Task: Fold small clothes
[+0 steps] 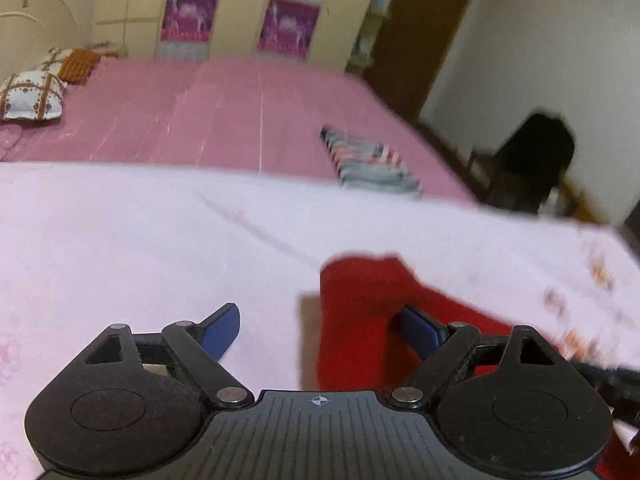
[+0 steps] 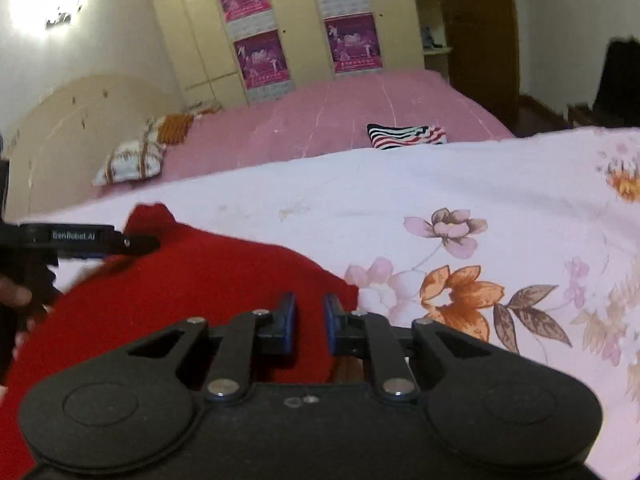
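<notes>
1. The red garment (image 2: pixel 192 280) lies on a floral sheet (image 2: pixel 460 208) spread over the bed.
2. The left gripper (image 1: pixel 320 328) is spread wide, its right finger touching the garment's edge.
3. The right gripper (image 2: pixel 310 320) stands nearly closed over the cloth's near edge; whether it pinches the cloth cannot be told.
4. A striped folded piece (image 2: pixel 406 136) lies farther back on the bed.

Red garment (image 2: pixel 192 280); pink floral sheet (image 2: pixel 460 208)

Left wrist view low and close over the floral sheet (image 1: pixel 120 240), facing across the pink bed (image 1: pixel 240 112) toward the wardrobe (image 1: pixel 240 8), right wrist view similarly low, both sharing the red garment (image 2: pixel 180 280), striped folded cloth (image 2: pixel 406 137), pillows (image 2: pixel 132 162).
</notes>
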Tool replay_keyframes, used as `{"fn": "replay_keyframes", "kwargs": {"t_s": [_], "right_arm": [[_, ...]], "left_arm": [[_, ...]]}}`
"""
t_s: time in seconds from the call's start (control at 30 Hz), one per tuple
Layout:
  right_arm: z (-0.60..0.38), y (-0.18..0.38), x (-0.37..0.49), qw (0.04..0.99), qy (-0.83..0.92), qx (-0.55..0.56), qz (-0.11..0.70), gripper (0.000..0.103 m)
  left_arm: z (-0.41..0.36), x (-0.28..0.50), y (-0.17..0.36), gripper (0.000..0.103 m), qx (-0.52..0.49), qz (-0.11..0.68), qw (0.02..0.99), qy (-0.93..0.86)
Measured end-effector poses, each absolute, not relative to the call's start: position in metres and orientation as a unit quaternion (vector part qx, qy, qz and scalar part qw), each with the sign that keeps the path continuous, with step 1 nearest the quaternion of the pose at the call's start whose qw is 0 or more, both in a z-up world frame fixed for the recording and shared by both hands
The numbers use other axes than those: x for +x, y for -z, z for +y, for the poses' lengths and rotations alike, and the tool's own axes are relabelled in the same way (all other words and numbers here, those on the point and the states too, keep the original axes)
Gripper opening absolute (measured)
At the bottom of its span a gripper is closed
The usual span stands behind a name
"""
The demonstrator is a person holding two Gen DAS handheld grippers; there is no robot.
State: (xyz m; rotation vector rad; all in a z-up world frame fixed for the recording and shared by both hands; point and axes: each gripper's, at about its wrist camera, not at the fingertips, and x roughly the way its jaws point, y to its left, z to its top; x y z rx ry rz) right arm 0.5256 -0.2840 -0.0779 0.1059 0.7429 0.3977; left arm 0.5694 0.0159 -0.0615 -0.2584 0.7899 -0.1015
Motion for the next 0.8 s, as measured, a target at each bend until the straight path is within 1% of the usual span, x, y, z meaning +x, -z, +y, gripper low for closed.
{"fn": "replay_keyframes", "kwargs": {"t_s": [0.03, 0.07, 0.17, 0.23, 0.27, 0.33, 0.47, 0.53, 0.57, 0.63, 0.67, 0.73, 0.8], "right_arm": [[-0.284, 0.074, 0.521, 0.916, -0.191, 0.052, 0.349, 0.022], [-0.284, 0.07, 0.517, 0.919, -0.191, 0.052, 0.34, 0.023], [-0.275, 0.071, 0.518, 0.917, -0.2, 0.041, 0.342, 0.024], [-0.271, 0.08, 0.524, 0.912, -0.2, 0.028, 0.357, 0.023], [-0.273, 0.079, 0.523, 0.913, -0.199, 0.032, 0.355, 0.022], [-0.283, 0.069, 0.518, 0.916, -0.195, 0.045, 0.347, 0.023], [-0.289, 0.05, 0.492, 0.918, -0.217, 0.047, 0.328, 0.021], [-0.284, 0.047, 0.479, 0.914, -0.232, 0.042, 0.329, 0.021], [-0.28, 0.047, 0.471, 0.913, -0.239, 0.033, 0.33, 0.021], [-0.268, 0.056, 0.464, 0.909, -0.235, -0.005, 0.346, 0.021], [-0.263, 0.063, 0.465, 0.907, -0.22, -0.029, 0.357, 0.021], [-0.262, 0.065, 0.464, 0.91, -0.214, -0.034, 0.353, 0.021], [-0.266, 0.056, 0.463, 0.909, -0.206, -0.016, 0.361, 0.021]], "left_arm": [[0.016, 0.572, 0.06, 0.087, -0.112, 0.385, 0.915, 0.037], [0.015, 0.577, 0.062, 0.087, -0.095, 0.39, 0.916, 0.022], [0.021, 0.591, 0.077, 0.088, -0.082, 0.424, 0.902, 0.0], [0.017, 0.591, 0.075, 0.089, -0.058, 0.426, 0.903, -0.004], [0.018, 0.588, 0.071, 0.089, -0.065, 0.423, 0.904, -0.008], [0.017, 0.566, 0.058, 0.089, -0.083, 0.397, 0.914, 0.018], [-0.004, 0.505, 0.041, 0.089, -0.115, 0.362, 0.919, 0.104], [-0.021, 0.477, 0.039, 0.089, -0.112, 0.347, 0.922, 0.132], [-0.031, 0.469, 0.041, 0.089, -0.086, 0.349, 0.924, 0.132], [-0.045, 0.469, 0.059, 0.089, -0.03, 0.385, 0.916, 0.112], [-0.041, 0.468, 0.066, 0.092, -0.047, 0.384, 0.915, 0.117], [-0.029, 0.473, 0.065, 0.093, -0.084, 0.4, 0.906, 0.112], [-0.025, 0.463, 0.049, 0.092, -0.075, 0.392, 0.912, 0.096]]}}
